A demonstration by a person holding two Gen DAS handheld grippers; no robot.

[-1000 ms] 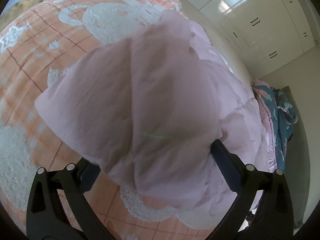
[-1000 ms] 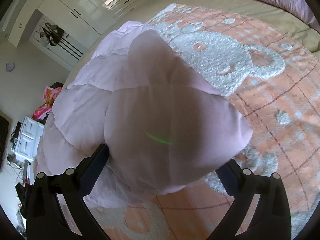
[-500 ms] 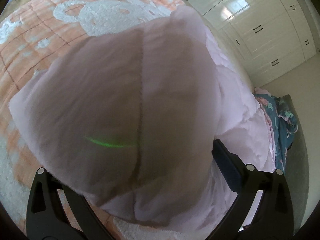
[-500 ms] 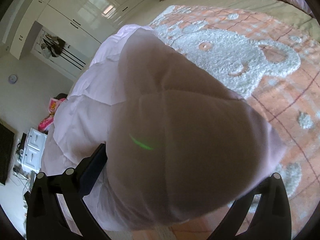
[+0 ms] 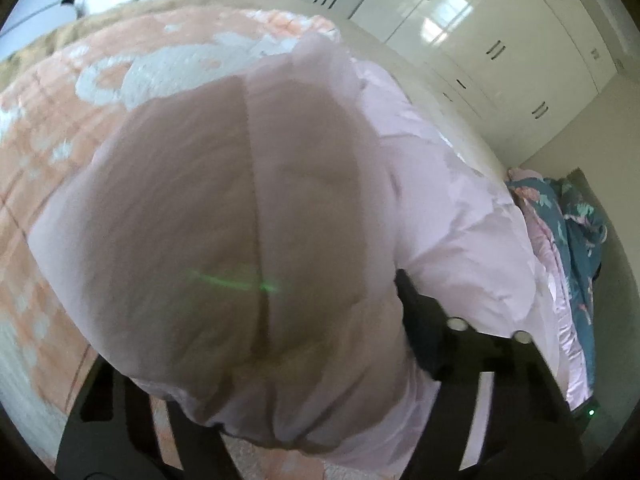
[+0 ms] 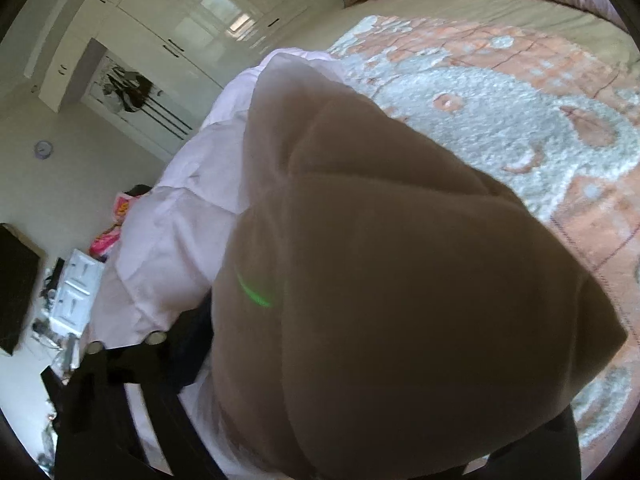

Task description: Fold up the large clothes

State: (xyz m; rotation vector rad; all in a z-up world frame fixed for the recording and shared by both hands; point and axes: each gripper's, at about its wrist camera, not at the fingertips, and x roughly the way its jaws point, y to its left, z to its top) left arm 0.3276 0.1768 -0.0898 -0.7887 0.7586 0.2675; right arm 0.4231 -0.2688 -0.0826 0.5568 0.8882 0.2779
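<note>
A pale pink quilted puffer garment point(image 5: 248, 240) point(image 6: 400, 300) bulges between both grippers above the bed's peach-and-white patterned blanket point(image 5: 52, 128) point(image 6: 500, 120). The left gripper point(image 5: 280, 420) and right gripper point(image 6: 320, 440) each grasp a fold; fingertips are buried in fabric.

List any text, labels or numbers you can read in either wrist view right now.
None readable.
Pink puffy jacket: no visible label or print.
Orange blanket: a pattern only, no words.
Round wall object, perhaps a clock: too small and blurred to read.
</note>
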